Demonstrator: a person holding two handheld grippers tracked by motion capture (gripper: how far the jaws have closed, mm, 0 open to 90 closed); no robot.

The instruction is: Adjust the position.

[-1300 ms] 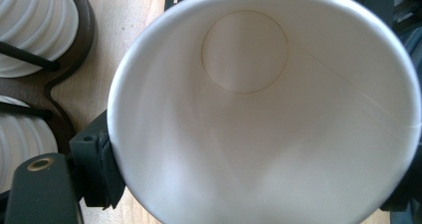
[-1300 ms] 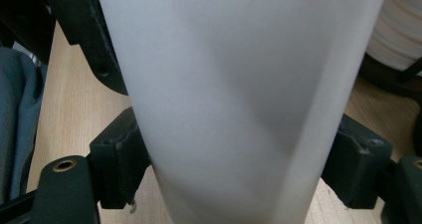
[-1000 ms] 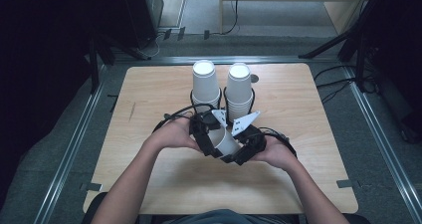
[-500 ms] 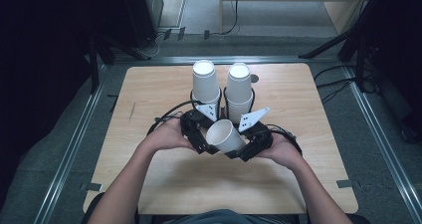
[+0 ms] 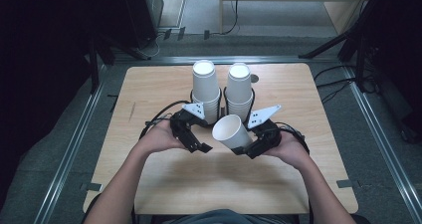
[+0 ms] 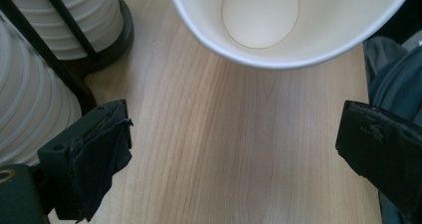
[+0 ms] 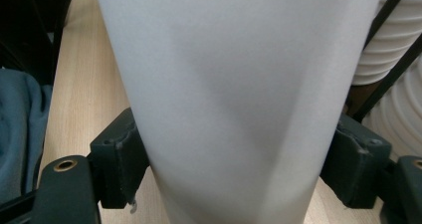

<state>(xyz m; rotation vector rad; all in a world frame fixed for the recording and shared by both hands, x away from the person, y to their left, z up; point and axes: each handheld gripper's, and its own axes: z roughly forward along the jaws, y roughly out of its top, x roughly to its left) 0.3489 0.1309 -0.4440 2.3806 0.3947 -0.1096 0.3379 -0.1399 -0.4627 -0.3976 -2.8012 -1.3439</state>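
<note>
High view: right gripper clamps base of white tapered paper cup, tilted above pale wooden table. Left gripper, beside cup's mouth, jaws just opened wide, empty. Judged: cup separated; next, stand upright, clear of two racked white cup stacks.

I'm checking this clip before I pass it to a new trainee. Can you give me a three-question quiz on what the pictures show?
1. True or false: the left hand-held gripper is clamped on the paper cup.
2. How many cup stacks stand in holders at the far side of the table? A) one B) two C) three
3. In the left gripper view, what does the cup show the camera?

Key
1. False: its jaws stand open with nothing between them; the right hand-held gripper grips the cup by its sides.
2. B: the second stack stands beside the first.
3. Its open mouth and empty inside.
</note>
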